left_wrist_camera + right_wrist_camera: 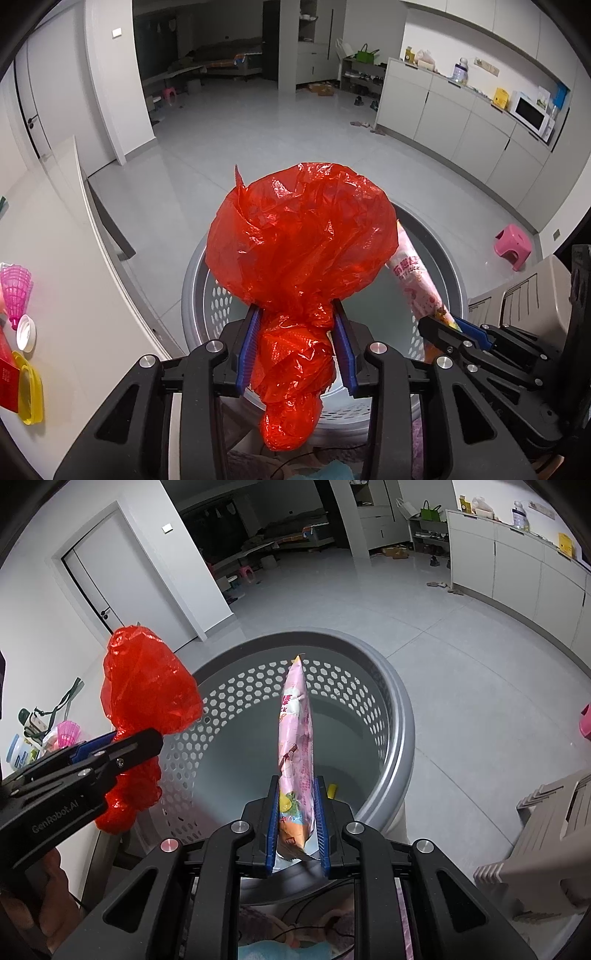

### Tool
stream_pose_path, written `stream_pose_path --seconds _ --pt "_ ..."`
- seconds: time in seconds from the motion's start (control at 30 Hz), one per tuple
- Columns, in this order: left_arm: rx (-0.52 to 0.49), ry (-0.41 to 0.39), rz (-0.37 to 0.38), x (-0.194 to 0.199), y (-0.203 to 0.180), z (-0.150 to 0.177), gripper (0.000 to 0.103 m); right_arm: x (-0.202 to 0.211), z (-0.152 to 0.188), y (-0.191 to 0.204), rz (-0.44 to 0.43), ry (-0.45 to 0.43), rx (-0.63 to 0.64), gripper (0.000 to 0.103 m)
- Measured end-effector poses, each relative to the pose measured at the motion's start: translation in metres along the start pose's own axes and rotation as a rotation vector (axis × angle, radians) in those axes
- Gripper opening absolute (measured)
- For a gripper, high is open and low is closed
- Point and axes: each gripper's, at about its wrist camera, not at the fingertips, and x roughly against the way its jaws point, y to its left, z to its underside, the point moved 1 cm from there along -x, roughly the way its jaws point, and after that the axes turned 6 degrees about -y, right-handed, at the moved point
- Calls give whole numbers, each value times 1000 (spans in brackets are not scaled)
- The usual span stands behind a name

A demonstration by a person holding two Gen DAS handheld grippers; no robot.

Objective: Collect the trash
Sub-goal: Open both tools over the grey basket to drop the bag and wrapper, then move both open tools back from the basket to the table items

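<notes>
While both hands hang over the perforated grey-rimmed laundry-style basket (pixel 388 716) standing on the tiled floor (pixel 258 122), each set of tongs has its own bit of trash. The left tongs (pixel 298 347) are clenched around the gathered neck of a crumpled red plastic bag (pixel 295 236), so the puffy top balloons up above the blue pads (pixel 251 343) and a twisted tail droops below them; from the right wrist view the same bag (pixel 147 679) sits over the basket's left rim. The right tongs (pixel 298 823) are clamped on the lower end of a pink snack packet (pixel 295 731), which stands edge-on and points out over the basket's open middle. Down in the basket there's a small yellow thing (pixel 332 790) on the bottom, can't tell what it is. Off to the left is the white counter (pixel 66 236), and along its near edge there's a pink shuttlecock (pixel 14 291), a white cap (pixel 26 332) and a yellow lid-like piece (pixel 31 391). A pink stool (pixel 513 247) sits on the floor to the right of the basket, well apart from it.
</notes>
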Motion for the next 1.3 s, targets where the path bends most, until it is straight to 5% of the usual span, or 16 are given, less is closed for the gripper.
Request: stream_pose_path --seconds 0.13,0.27,0.9,1.3 --pt "2 1 -2 0 2 0 40 0 2 -4 5 -2 -6 22" --pt "14 -13 -8 3 2 -1 53 3 3 -2 -4 -27 -2 44" --pt "28 -39 -29 14 8 4 65 8 5 1 -3 -43 4 46" --pt "51 -70 -71 29 16 9 71 22 9 6 43 -97 19 61"
